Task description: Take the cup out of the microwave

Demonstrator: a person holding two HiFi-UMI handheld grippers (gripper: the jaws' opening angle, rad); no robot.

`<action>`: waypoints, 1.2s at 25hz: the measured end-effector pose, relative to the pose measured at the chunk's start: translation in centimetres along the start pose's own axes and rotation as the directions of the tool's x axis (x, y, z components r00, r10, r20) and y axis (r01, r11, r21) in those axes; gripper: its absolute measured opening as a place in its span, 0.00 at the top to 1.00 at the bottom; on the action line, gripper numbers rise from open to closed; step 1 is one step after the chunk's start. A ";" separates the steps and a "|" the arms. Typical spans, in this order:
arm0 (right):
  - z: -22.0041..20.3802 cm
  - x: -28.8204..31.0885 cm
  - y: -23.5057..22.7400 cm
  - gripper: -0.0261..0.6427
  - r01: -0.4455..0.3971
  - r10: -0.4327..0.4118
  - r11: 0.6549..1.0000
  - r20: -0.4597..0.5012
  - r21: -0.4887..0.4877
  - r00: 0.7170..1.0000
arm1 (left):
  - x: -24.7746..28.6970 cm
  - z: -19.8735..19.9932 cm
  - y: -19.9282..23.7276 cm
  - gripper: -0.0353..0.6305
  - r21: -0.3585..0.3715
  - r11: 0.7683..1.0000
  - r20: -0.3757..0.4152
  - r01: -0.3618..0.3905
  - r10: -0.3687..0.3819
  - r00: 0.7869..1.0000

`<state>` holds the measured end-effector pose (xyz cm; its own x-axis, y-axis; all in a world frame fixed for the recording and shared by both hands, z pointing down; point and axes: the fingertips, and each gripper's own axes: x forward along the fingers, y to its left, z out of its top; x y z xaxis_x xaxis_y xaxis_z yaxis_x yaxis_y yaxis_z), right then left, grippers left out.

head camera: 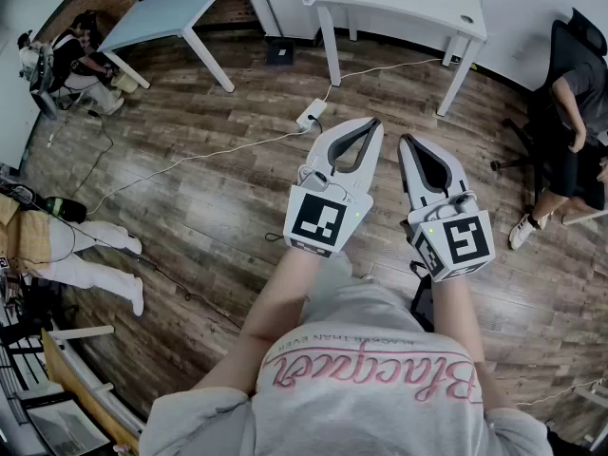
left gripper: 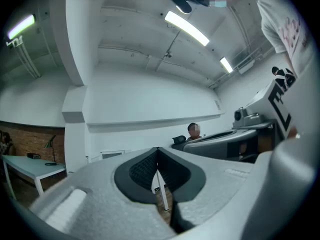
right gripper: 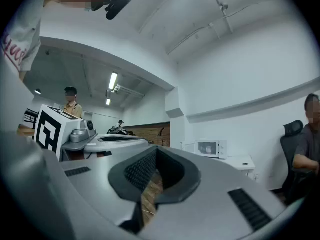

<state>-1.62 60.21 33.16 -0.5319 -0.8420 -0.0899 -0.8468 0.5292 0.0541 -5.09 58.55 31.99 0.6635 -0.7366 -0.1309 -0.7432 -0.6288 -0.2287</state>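
Beyond the floor cable (head camera: 204, 155), microwave (right gripper: 210, 148) sits on white table (right gripper: 237, 162)

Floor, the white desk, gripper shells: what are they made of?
Floor: wood planks or wood-look laminate, brown grain, slight sheen. Desk: smooth white top, likely laminate or painted board; legs probably metal. Shells of left gripper and right gripper: grey matte plastic, grainy surface, perhaps printed; dark ribbed lining, rubber-like.
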 end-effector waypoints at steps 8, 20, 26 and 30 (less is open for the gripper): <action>-0.5 0.7 0.3 0.94 0.006 -0.006 1.000 -0.031 -0.008 0.999 | -0.2 0.2 0.2 0.94 -0.012 1.000 0.014 0.006 -0.006 1.000; 0.2 6.3 -0.7 0.94 0.029 -0.029 1.000 0.002 -0.006 1.000 | 2.9 -0.4 6.0 0.94 -0.053 0.998 0.049 0.022 -0.020 0.999; -0.3 9.9 -1.7 0.94 0.053 -0.052 0.999 -0.010 0.014 0.999 | 4.6 -1.0 9.2 0.94 -0.057 0.998 0.066 0.028 -0.024 0.998; -0.5 12.5 -1.7 0.94 0.077 -0.076 0.997 -0.016 0.023 0.997 | 5.2 -1.6 11.5 0.94 -0.051 0.998 0.064 0.043 -0.040 0.997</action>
<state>-6.84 48.75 32.43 -0.4658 -0.8814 -0.0783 -0.8848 0.4654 0.0243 -10.26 47.08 30.23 0.6968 -0.6934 -0.1836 -0.7172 -0.6720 -0.1844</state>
